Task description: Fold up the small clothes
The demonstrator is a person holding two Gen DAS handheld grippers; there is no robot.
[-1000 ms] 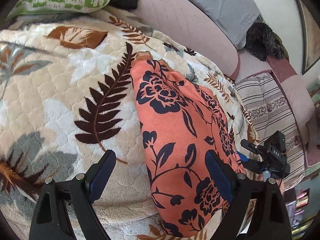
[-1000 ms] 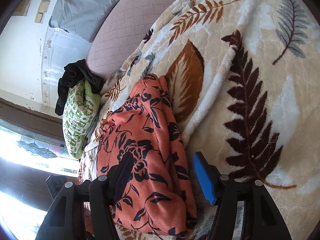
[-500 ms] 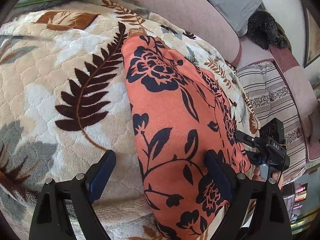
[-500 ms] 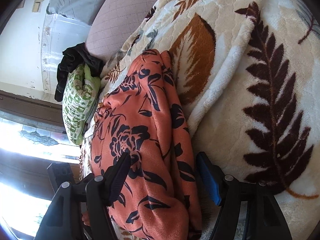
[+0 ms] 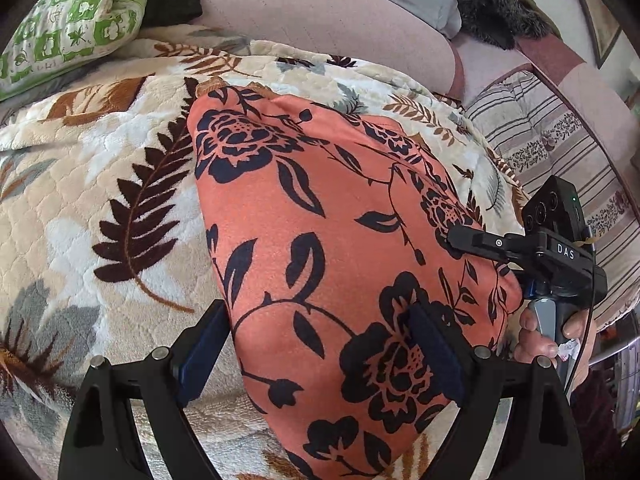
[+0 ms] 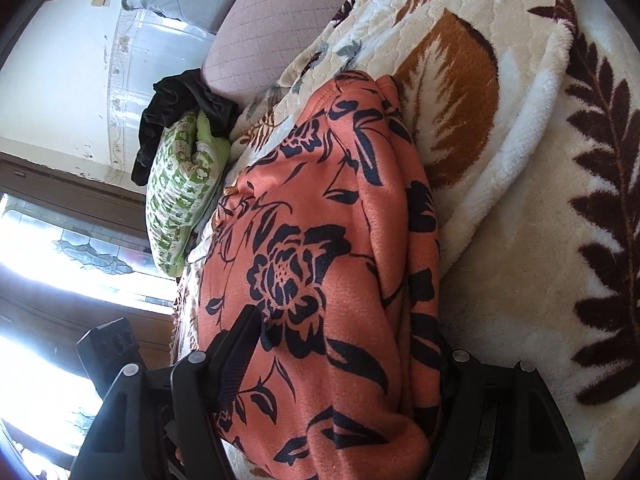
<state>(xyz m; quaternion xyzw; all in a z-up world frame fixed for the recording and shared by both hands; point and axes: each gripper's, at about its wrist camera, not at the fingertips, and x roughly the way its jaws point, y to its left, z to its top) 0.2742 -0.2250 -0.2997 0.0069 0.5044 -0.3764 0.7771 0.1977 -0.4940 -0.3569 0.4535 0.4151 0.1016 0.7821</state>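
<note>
An orange garment with a dark floral print lies folded lengthwise on a cream leaf-pattern blanket. My left gripper is open, its jaws straddling the garment's near left edge. My right gripper is open too, its jaws on either side of the garment's near end; its right finger is partly hidden by the cloth. The right gripper also shows in the left wrist view, at the garment's right edge.
The blanket covers a pink sofa. A green-and-white patterned pillow and dark cloth lie at the far end. A striped cover and a dark furry thing lie at the right. A window is bright.
Both grippers have moved in closer to the garment, which now fills more of each view. Both stay open. The garment lies as before.
</note>
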